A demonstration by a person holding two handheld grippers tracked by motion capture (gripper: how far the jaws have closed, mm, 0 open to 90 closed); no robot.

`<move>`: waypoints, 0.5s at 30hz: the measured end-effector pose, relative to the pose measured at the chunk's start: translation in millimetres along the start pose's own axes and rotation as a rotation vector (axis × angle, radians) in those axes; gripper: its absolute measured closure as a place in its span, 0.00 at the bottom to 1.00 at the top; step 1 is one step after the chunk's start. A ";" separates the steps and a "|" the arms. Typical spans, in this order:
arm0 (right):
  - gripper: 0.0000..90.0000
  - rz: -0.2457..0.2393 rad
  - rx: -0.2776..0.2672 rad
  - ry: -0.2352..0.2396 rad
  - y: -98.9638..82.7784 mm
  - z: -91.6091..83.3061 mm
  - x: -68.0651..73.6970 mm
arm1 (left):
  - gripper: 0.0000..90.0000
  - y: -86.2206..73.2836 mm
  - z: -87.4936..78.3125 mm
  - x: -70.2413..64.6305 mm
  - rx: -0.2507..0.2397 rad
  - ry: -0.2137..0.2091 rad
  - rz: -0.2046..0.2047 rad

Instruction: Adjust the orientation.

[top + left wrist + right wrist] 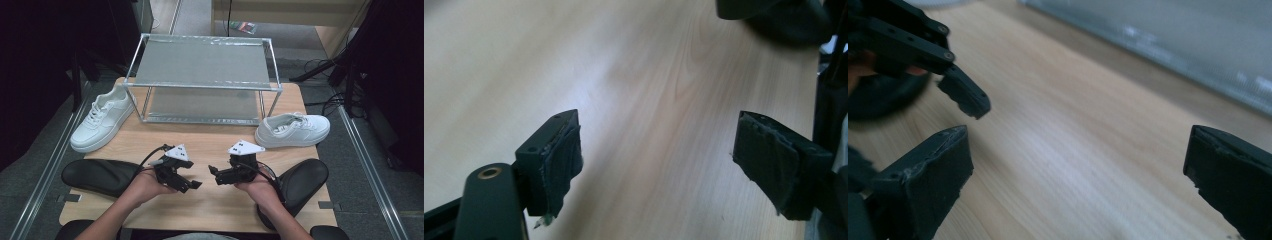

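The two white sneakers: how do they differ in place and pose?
The left sneaker lies at the table's left edge, beside the metal rack, and runs diagonally. The right sneaker lies in front of the rack's right corner, nearly crosswise. Both are white, laced, upright and untouched.

We see the wooden table [210, 145] evenly lit from above in the high view, while the room around the table falls into near-black at both sides. The metal shoe rack [202, 62] catches a soft sheen on its top shelf. In the left gripper view, a pale glare washes the table's far corner and the grain blurs there. In the right gripper view, the rack [1168, 40] beyond the table is out of focus.
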State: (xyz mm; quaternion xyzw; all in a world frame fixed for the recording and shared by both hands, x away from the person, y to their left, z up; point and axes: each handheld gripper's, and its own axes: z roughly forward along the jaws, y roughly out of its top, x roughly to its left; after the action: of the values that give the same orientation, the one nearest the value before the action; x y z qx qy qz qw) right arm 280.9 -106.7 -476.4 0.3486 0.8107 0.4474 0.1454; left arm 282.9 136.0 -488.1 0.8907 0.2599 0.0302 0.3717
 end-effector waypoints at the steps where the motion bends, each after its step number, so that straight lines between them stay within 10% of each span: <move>1: 0.02 -0.007 -0.017 0.009 3.3 -2.9 -0.2 | 0.29 1.6 -2.7 0.6 -0.004 0.024 0.008; 7: 0.15 -0.039 -0.052 0.117 4.0 -11.9 -2.4 | 0.41 0.0 -13.6 6.0 -0.020 0.021 -0.044; 8: 0.23 -0.025 -0.029 0.174 2.4 -13.2 -3.2 | 0.46 3.8 -13.4 8.4 0.037 0.004 -0.126; 12: 0.25 -0.044 0.011 0.187 0.0 -16.9 -1.8 | 0.47 4.0 -18.4 4.6 0.046 0.027 -0.046; 15: 0.18 -0.061 0.020 0.190 -1.3 -20.3 -0.5 | 0.48 -0.8 -24.9 3.5 0.038 0.022 -0.064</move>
State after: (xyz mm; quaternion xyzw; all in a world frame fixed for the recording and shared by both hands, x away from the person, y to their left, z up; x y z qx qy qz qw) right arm 269.6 -120.2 -466.2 0.2809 0.8355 0.4658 0.0780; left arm 279.4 154.2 -471.1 0.8884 0.2929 0.0229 0.3527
